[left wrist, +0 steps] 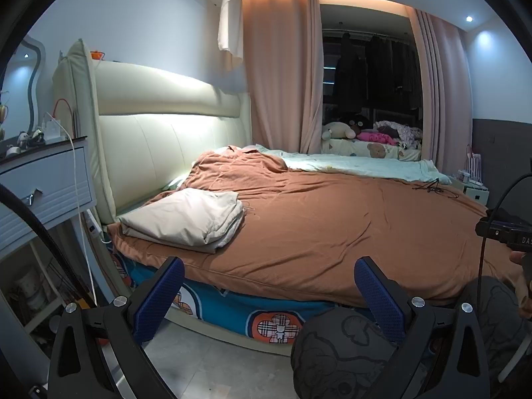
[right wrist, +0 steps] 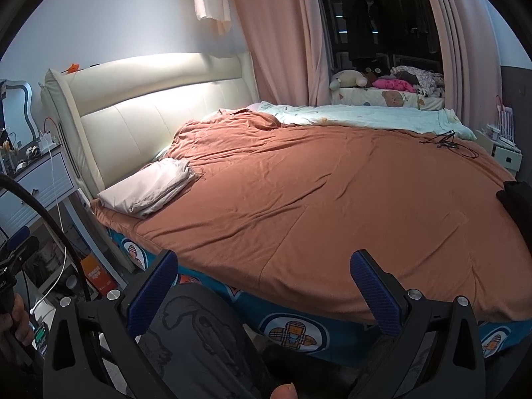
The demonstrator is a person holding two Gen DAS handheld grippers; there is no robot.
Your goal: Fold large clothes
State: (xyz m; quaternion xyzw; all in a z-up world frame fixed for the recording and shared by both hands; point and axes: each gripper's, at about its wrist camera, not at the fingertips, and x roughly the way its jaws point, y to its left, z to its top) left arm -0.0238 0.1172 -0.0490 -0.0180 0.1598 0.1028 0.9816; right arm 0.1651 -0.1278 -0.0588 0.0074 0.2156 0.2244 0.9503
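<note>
both grippers, left gripper (left wrist: 269,286) and right gripper (right wrist: 264,281), jaws spread, empty, short of bed (right wrist: 299,199); folded beige garment (left wrist: 186,216) near headboard (left wrist: 166,126).

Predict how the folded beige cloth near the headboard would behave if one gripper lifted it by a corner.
The folded beige cloth looks thin and soft, so it would probably droop. Its stacked layers seem loose and would likely unfold. It appears light, sitting on the brown cover without denting it much.
</note>
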